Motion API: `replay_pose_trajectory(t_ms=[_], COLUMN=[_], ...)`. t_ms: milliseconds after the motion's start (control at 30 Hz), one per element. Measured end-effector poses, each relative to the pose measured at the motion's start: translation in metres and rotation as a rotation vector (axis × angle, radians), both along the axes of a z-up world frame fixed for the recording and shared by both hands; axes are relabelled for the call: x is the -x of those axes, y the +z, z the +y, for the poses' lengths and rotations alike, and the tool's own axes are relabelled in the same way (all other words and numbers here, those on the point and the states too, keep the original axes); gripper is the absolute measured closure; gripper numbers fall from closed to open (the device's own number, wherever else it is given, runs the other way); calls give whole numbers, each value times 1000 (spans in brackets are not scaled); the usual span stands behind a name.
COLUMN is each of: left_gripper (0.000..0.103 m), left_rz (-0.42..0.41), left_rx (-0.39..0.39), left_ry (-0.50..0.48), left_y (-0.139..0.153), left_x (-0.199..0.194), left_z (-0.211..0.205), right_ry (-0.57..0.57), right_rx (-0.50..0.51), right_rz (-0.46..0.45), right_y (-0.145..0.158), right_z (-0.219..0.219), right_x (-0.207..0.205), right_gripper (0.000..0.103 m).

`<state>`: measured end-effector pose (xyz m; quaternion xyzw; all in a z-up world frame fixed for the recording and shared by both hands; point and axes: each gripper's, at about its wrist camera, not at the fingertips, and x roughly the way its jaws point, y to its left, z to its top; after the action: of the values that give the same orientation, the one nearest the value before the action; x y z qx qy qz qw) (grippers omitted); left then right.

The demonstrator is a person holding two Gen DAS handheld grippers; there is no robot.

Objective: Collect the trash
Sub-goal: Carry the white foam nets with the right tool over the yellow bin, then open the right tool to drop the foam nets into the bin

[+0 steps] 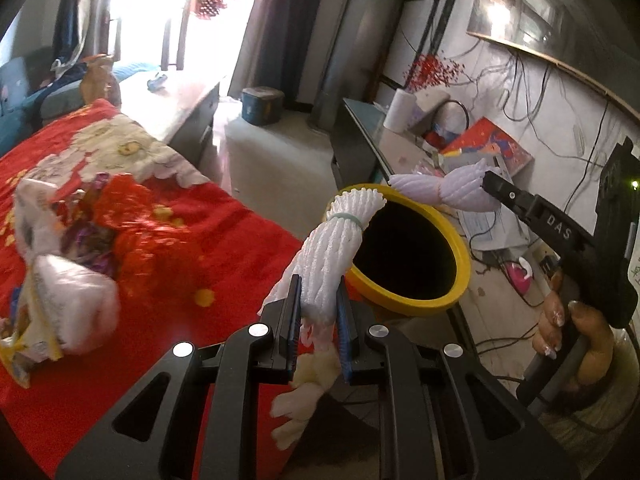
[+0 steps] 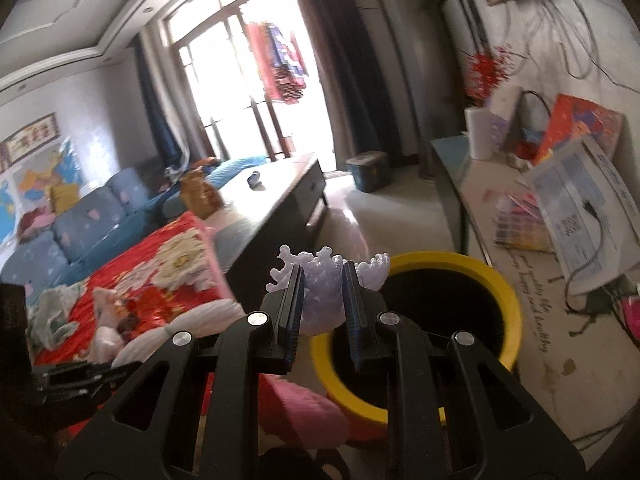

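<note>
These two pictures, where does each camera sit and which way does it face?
Left wrist: rides the left gripper, facing the yellow bin; its fingers pinch a white foam net, and the right gripper and right hand show.
Right wrist: rides the right gripper, facing the window over the bin's rim; its fingers pinch a second foam net.
Shared: bin, red cloth, side table.

Red floral cloth (image 1: 168, 216) covers surface; crumpled wrappers (image 1: 86, 224) and white bag (image 1: 76, 300) lie on it.
</note>
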<state>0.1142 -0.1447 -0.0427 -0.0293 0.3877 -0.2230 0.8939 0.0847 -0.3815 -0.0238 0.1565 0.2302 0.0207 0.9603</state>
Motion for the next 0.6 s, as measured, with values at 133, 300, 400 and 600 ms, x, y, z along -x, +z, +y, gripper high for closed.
replay_pose_trajectory(t_ms=[133,300,400,600], left_gripper=[87,87,87,87], left_rz=[19,41,50,80], left_rx=[3,-24,-42,-69], left_ry=[-42,-76,-97,-125], left_y=[-8,-23,-33,-51], left_x=[-8,-20,-27,-40], left_z=[-21,-49,-67,-93], right_ry=[-51,-95,-109,-132], right_rx=[-29,-61,-76,-104], right_rz=[37,80,101,150], right_y=[-9,-19,-26,-42], right_z=[-20,-38,-44,-56], right_x=[-5,-12,-15,-22], right_gripper=[89,89,89,88])
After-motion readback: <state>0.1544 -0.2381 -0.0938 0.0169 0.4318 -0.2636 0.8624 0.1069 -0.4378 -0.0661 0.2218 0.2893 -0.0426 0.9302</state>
